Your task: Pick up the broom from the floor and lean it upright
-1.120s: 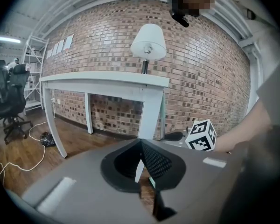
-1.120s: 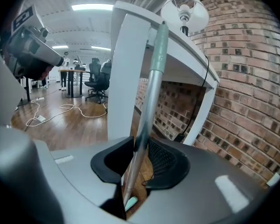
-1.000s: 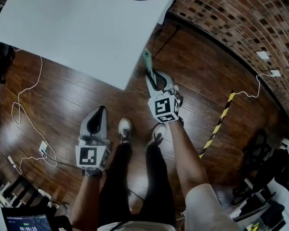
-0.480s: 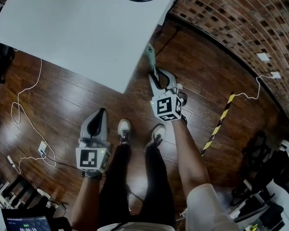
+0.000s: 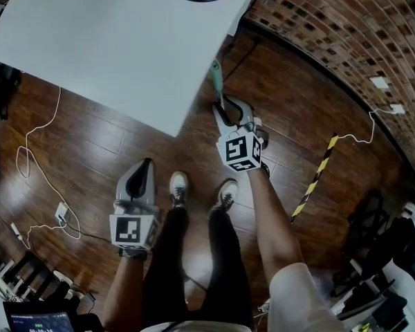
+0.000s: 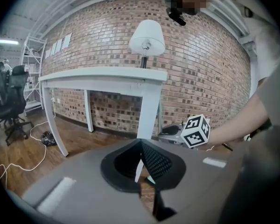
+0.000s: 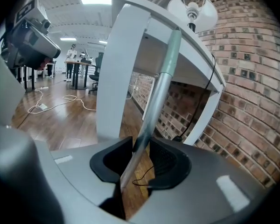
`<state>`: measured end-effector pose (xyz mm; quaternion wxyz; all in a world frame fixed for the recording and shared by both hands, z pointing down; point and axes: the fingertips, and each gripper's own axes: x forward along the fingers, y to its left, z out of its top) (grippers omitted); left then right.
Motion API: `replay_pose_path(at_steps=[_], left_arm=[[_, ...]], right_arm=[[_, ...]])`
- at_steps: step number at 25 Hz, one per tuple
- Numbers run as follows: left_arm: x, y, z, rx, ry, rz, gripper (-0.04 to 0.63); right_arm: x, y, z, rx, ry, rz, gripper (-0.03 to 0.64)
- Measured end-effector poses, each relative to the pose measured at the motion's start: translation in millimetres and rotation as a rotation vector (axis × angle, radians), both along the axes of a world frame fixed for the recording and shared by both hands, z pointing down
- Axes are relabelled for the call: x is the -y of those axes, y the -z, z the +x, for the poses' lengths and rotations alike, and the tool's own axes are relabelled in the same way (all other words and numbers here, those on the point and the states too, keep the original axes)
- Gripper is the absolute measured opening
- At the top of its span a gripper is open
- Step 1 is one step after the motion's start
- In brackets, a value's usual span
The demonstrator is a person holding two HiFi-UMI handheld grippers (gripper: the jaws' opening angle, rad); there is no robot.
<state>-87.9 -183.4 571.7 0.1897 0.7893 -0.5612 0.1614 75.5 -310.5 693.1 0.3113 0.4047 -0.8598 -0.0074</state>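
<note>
The broom's handle (image 5: 219, 92), grey with a green grip at its top, stands nearly upright beside the white table's corner (image 5: 187, 113); its head is hidden. In the right gripper view the handle (image 7: 159, 80) rises between the jaws and rests against the table's edge. My right gripper (image 5: 229, 108) (image 7: 141, 149) has just been opening its jaws. The handle is still between them, against the left jaw, with a gap on the right. My left gripper (image 5: 146, 164) (image 6: 141, 147) hangs lower left, shut on nothing.
A lamp (image 6: 147, 37) stands on the white table (image 5: 111, 40), close to a brick wall (image 5: 332, 26). A yellow-and-black striped bar (image 5: 311, 182) lies on the wooden floor at right. White cables (image 5: 38, 158) trail at left. The person's shoes (image 5: 179, 185) are between the grippers.
The right gripper and the handle's top have crept slightly toward the table's corner. The left gripper has kept its place.
</note>
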Motion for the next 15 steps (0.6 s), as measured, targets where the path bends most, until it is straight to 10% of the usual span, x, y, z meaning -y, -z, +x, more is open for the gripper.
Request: replay_pose_path(at_steps=[15], left_arm=[[-3, -8, 0, 0.017, -0.006, -0.024, 0.002]], right_arm=[[1, -5, -1, -0.006, 0.008, 0.009, 0.135]])
